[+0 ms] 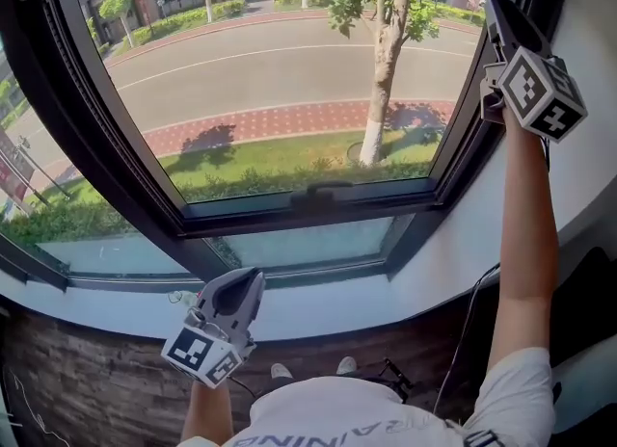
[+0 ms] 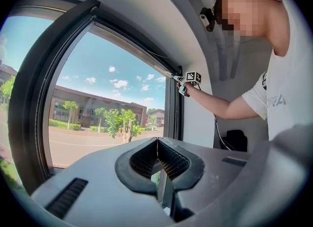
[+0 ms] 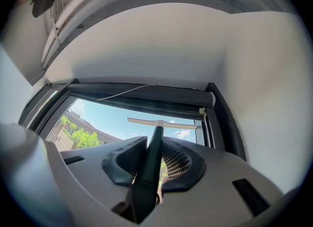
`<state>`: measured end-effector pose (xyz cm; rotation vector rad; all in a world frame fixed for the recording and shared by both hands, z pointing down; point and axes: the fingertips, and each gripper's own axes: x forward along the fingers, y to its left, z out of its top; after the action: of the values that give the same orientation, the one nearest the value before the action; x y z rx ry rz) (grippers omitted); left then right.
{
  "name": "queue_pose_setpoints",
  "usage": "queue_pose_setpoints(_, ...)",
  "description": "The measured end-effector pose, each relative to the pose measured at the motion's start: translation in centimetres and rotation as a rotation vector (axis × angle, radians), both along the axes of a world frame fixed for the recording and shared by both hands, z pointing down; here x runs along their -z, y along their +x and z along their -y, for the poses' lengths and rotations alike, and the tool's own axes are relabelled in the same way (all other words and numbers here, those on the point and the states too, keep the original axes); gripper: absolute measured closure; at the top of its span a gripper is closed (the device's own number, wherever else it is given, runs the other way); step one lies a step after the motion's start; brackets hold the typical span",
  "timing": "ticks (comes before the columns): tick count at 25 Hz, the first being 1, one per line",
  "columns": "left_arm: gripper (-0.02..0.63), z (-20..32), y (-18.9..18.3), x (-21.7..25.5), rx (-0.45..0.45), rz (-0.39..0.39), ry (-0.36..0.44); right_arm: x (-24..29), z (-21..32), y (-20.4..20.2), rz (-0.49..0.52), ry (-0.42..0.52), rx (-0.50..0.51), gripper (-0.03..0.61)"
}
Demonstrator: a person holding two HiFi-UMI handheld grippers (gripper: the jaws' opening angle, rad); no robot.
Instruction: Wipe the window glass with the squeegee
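Sunlit street (image 1: 241,65) beyond the window glass (image 1: 318,161); squeegee (image 3: 159,123) raised at its top right corner.
Right gripper (image 3: 155,165) clamps the squeegee handle, blade by the upper frame (image 3: 146,96); left gripper (image 1: 234,293) hangs low, jaws together, empty. Likely next: press the blade flat and draw downward.

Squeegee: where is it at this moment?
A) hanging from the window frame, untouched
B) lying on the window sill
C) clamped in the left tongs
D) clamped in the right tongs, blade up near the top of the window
D: the right gripper view shows the right tongs closed on the handle of the squeegee, with its blade just under the top window frame.
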<state>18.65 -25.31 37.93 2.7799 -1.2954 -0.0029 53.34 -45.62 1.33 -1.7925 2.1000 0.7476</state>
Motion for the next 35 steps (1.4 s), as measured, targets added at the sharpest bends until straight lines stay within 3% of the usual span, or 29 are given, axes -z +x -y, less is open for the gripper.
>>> queue_pose_setpoints(11,0.597,0.6,0.0,-0.8,0.015,0.027,0.006,-2.2,0.1,0.0,-0.015,-0.001,0.007,0.479)
queue_pose_setpoints(35,0.597,-0.7,0.2,0.5,-0.013,0.044,0.017,-9.9,-1.0,-0.3,-0.06,-0.111,-0.053,0.479)
